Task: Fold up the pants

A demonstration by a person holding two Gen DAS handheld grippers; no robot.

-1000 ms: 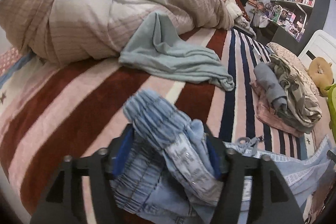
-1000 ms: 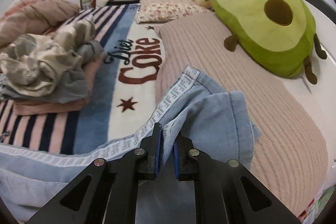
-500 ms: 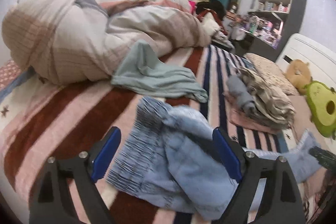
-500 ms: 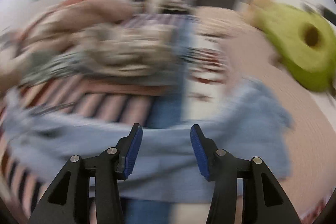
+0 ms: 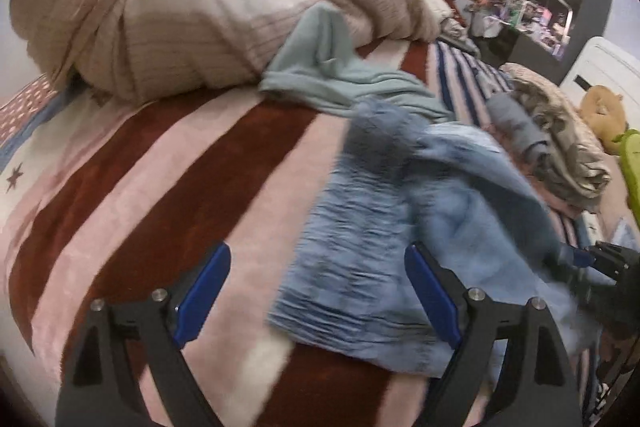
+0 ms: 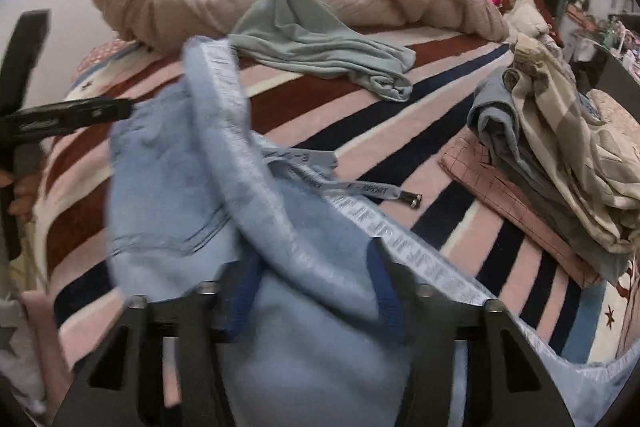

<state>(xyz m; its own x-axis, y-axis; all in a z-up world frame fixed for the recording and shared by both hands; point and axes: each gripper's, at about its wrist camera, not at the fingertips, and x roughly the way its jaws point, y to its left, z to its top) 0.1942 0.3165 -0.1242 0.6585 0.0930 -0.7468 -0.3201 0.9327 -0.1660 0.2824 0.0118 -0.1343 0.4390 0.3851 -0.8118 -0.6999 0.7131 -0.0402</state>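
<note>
The light blue pants [image 5: 384, 227] lie crumpled on the striped blanket [image 5: 160, 179], elastic waistband toward me. My left gripper [image 5: 316, 299] is open just before the waistband, which lies by its right finger, and holds nothing. In the right wrist view the pants [image 6: 192, 179] are bunched, with a white patterned side stripe [image 6: 248, 151] and a drawstring [image 6: 360, 189]. My right gripper [image 6: 316, 291] is open with pants fabric lying between and over its fingers. It also shows at the right edge of the left wrist view [image 5: 600, 263].
A rumpled beige duvet [image 5: 180, 7] fills the far side of the bed. A grey-green garment [image 5: 340, 79] lies in front of it. A stack of folded clothes [image 6: 560, 167] sits to the right. The left gripper's handle [image 6: 24, 115] shows at the left.
Both grippers opened and let go of the pants. The right gripper swung left from the avocado plush toward the waistband. The left gripper drew back to the left.
</note>
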